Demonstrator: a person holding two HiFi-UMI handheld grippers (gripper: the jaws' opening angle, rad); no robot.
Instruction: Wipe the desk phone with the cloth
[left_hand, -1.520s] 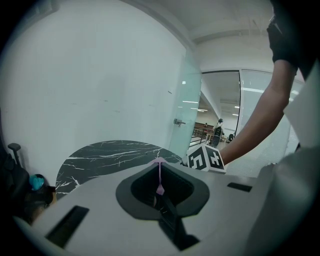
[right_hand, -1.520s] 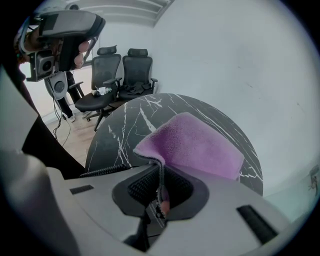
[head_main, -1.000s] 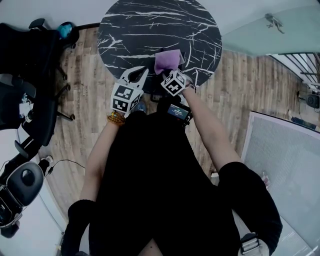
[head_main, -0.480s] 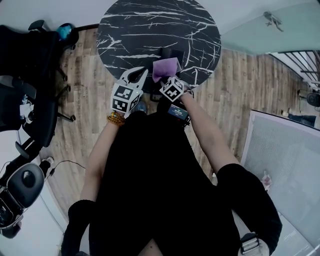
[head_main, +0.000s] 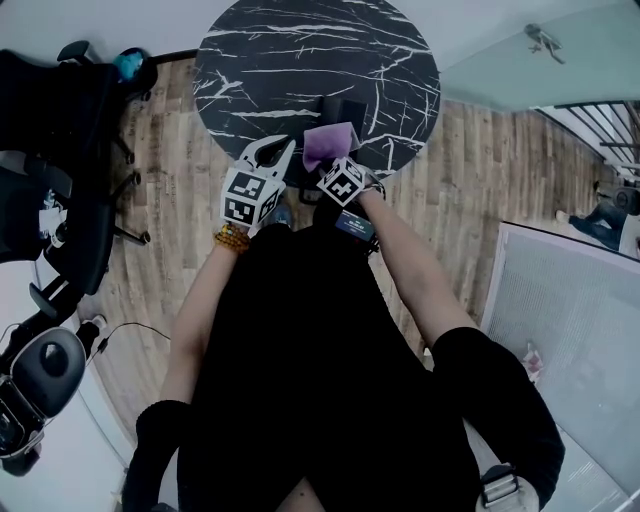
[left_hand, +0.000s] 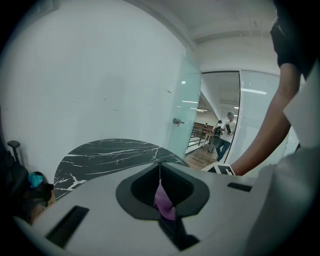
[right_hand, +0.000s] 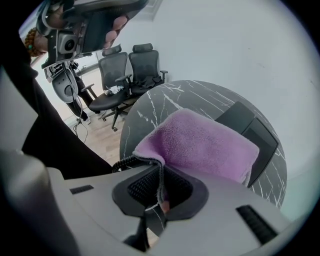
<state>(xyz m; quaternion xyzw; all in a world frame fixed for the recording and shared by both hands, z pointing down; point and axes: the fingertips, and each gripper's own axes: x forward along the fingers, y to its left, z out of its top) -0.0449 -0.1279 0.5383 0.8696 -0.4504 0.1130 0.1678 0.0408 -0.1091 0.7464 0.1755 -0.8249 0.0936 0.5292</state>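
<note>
- Near the surface's (head_main: 300, 50) closest edge, in front of the person, sits the dark desk phone (head_main: 342, 106); the rest of the round black marbled top lies bare.
- A purple cloth (head_main: 330, 143) is draped over the phone's near part and hides it; only the far end (right_hand: 252, 131) shows.
- The right hand-held gripper (head_main: 336, 163) has its jaws clamped on the cloth's (right_hand: 200, 145) hem, which runs down into the seam (right_hand: 161, 192).
- A black coiled cord (right_hand: 124, 163) curls just left of that hem.
- The left hand-held gripper (head_main: 272, 150) hangs at the surface's edge beside the cloth, jaws drawn together (left_hand: 160, 172); a purple sliver shows at the slit, and I cannot tell what it is.
- Off the surface's left side, office chairs (right_hand: 130, 70) stand on the wooden floor (head_main: 160, 200).
</note>
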